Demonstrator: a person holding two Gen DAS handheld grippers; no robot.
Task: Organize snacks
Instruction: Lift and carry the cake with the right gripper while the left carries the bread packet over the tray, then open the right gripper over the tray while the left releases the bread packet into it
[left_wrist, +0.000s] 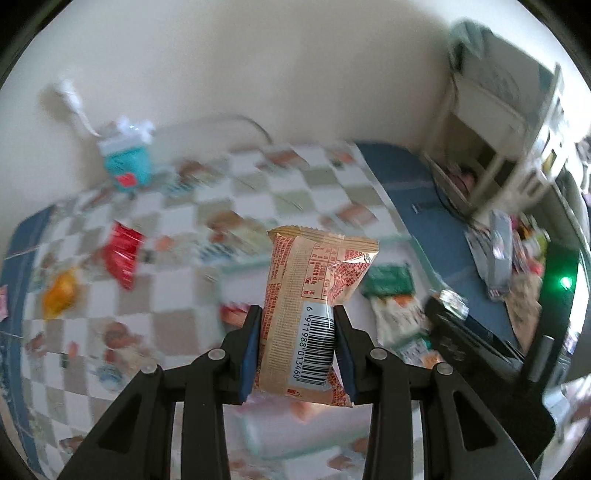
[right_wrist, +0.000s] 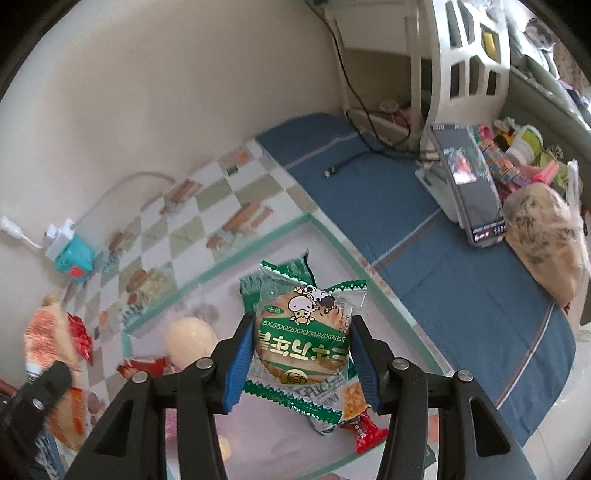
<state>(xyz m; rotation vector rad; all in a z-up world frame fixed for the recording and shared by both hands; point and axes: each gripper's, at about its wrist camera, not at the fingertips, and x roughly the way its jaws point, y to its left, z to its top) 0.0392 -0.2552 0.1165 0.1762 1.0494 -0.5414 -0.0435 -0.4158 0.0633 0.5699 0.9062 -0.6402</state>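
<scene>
Over the checkered cloth (left_wrist: 177, 288), left tongs (left_wrist: 298, 325) clamp a tan packet (left_wrist: 314, 295); right tongs (right_wrist: 303, 343) pinch a green cracker packet (right_wrist: 306, 332).

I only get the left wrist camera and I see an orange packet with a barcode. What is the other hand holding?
Observer: The right gripper is shut on a green snack packet with a cartoon cow on it.
Operator: Is there a biscuit inside?
Observer: Yes, a round golden one shows through the clear wrapper.
Operator: What's under it?
Observer: A shallow tray with a pale green rim; a red wrapper lies in it, just below the green packet.
</scene>
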